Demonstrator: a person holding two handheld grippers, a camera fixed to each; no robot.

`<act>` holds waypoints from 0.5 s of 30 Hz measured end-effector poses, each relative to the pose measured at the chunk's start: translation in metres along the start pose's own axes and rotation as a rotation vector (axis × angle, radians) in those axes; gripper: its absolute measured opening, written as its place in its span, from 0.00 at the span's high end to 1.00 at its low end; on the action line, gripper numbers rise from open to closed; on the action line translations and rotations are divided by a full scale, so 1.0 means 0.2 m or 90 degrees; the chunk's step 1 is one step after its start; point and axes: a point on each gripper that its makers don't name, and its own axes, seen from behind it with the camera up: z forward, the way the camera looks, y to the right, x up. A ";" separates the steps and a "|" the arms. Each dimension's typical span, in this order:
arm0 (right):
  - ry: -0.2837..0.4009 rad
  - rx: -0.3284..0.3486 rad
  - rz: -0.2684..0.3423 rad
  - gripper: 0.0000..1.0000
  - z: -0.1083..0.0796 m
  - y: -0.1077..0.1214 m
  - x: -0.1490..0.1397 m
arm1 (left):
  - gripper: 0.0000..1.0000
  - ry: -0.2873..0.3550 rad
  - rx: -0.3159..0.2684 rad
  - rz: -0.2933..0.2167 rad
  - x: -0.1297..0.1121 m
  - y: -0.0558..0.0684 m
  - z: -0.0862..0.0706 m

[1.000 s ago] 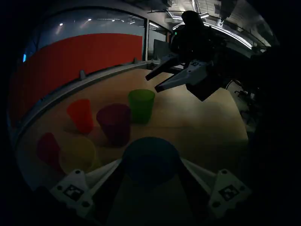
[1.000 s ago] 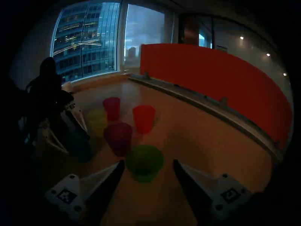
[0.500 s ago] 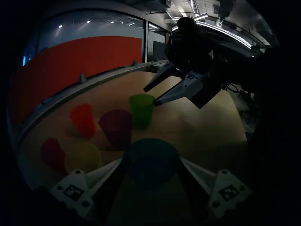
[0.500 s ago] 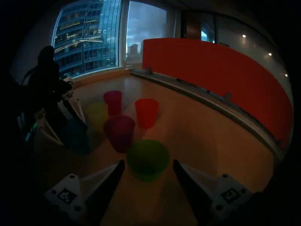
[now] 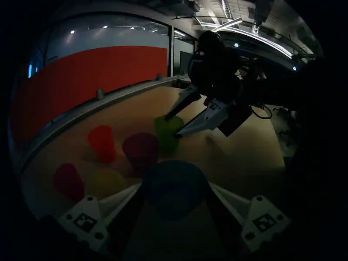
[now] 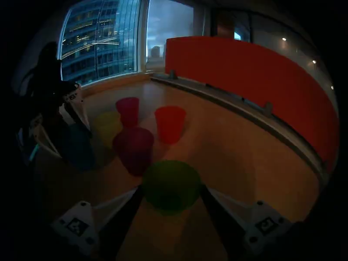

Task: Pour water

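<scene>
A blue cup (image 5: 174,191) sits between the fingers of my left gripper (image 5: 174,185), which is shut on its sides. A green cup (image 6: 171,185) stands on the wooden table (image 6: 243,165), with my right gripper (image 6: 171,188) open around it, one finger on each side. The left gripper view shows the right gripper (image 5: 171,126) bracketing the green cup (image 5: 168,132) from the far side. In the right gripper view the blue cup (image 6: 79,150) is at the left, in the other gripper.
An orange cup (image 5: 102,143), a purple cup (image 5: 141,150), a yellow cup (image 5: 106,182) and a dark red cup (image 5: 68,180) cluster left of the green one. A red partition (image 6: 261,74) runs along the table's far edge. A person's dark shape holds both grippers.
My right gripper has come down and forward until the green cup stands between its fingers. The left gripper kept the blue cup and shifted only a little.
</scene>
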 end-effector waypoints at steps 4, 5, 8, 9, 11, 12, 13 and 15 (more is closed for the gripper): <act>-0.001 0.000 0.002 0.03 0.03 0.00 0.01 | 0.12 0.001 0.003 0.000 0.00 -0.01 -0.01; -0.002 0.001 0.003 0.03 0.03 0.00 0.01 | 0.12 0.002 0.004 0.000 0.00 -0.01 -0.01; -0.003 0.002 0.004 0.04 0.05 0.00 0.01 | 0.12 0.002 0.005 -0.001 0.00 -0.01 -0.02; -0.003 0.002 0.004 0.04 0.05 0.00 0.01 | 0.12 0.002 0.005 -0.002 0.00 -0.01 -0.02; -0.004 0.002 0.004 0.04 0.06 0.01 0.01 | 0.12 0.002 0.005 -0.003 0.00 -0.01 -0.02; -0.005 0.002 0.004 0.04 0.07 0.00 0.01 | 0.12 0.003 0.006 -0.003 0.00 -0.02 -0.02; -0.005 0.003 0.004 0.04 0.07 0.00 0.01 | 0.12 0.003 0.006 -0.004 0.00 -0.02 -0.02; -0.005 0.005 0.003 0.05 0.07 0.00 0.01 | 0.12 0.005 0.008 -0.006 0.00 -0.02 -0.03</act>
